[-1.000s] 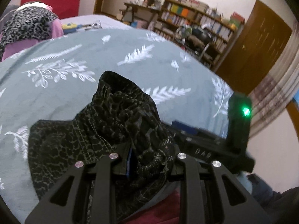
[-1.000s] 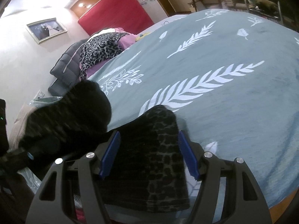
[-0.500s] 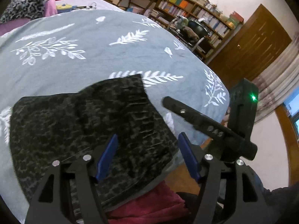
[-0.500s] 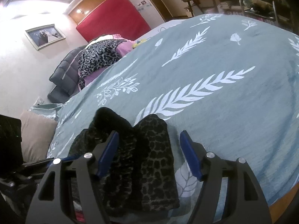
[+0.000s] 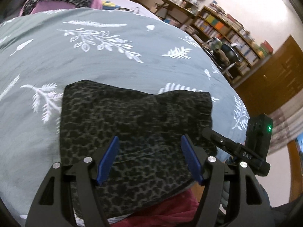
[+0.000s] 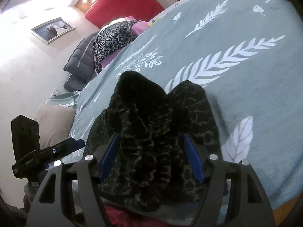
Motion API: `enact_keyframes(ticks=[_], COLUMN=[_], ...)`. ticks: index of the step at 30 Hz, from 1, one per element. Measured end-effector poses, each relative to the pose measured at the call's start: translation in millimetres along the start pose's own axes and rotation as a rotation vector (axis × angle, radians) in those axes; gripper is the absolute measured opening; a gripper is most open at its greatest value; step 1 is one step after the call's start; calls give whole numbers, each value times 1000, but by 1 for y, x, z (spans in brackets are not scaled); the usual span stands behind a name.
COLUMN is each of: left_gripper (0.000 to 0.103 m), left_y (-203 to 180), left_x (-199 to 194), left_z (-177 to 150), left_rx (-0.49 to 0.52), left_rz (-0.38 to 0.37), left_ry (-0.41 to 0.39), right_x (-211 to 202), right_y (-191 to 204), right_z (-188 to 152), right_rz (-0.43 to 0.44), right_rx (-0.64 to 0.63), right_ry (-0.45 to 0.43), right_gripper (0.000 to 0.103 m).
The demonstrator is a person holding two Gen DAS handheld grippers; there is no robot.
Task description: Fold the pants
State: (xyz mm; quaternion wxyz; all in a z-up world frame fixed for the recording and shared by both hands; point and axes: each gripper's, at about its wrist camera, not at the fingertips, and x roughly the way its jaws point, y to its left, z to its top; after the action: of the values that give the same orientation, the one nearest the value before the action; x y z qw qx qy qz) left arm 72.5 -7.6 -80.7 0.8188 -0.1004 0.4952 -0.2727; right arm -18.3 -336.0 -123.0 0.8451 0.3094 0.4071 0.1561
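Observation:
The dark leopard-print pants (image 5: 132,124) lie folded into a flat rectangle at the near edge of the grey-green bedspread (image 5: 94,64). My left gripper (image 5: 149,158) hovers over their near part, open and empty. In the right wrist view the pants (image 6: 151,132) look bunched, with a raised fold rising between the fingers. My right gripper (image 6: 151,157) is open around that fold, not clamped on it. The right gripper's body shows in the left wrist view (image 5: 236,151), at the pants' right edge.
A heap of leopard and pink clothes (image 6: 115,36) and a dark jacket (image 6: 81,60) lie at the far end of the bed. A beige pillow (image 6: 51,121) sits at its left side. Bookshelves (image 5: 227,30), a chair (image 5: 225,56) and a wooden door (image 5: 272,75) stand beyond the bed.
My left gripper let go of the bunched pants, which dropped flat onto the bed, and pulled back above them. My right gripper stayed open over the right end.

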Motion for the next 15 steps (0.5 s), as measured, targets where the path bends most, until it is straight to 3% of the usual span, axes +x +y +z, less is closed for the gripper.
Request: enact_keyframes(ticks=[6,8,9,10,13,15], left_gripper=[71,71,71,71,71,71], left_y=[10,12,13,14,13,10], left_x=[1,5,7,9,11,7], left_z=[-6,-9,-11,-13,-14,-11], left_rx=[13,13,14,16,23,22], left_rz=[52,55,60,65,76,74], left_ry=[-4,9,15,18,19,6], right_x=[12,17,21,24,28,21], right_y=[19,21,19,17,16,23], right_z=[-6,-8,-9,-8,-3,2], right_rz=[33,6,-8,-21,-3,25], right_rx=[-65,-85,-86,-75,-55,-69], right_ry=[48,51,55,57,68,64], right_gripper=[70,69,65,50,25,19])
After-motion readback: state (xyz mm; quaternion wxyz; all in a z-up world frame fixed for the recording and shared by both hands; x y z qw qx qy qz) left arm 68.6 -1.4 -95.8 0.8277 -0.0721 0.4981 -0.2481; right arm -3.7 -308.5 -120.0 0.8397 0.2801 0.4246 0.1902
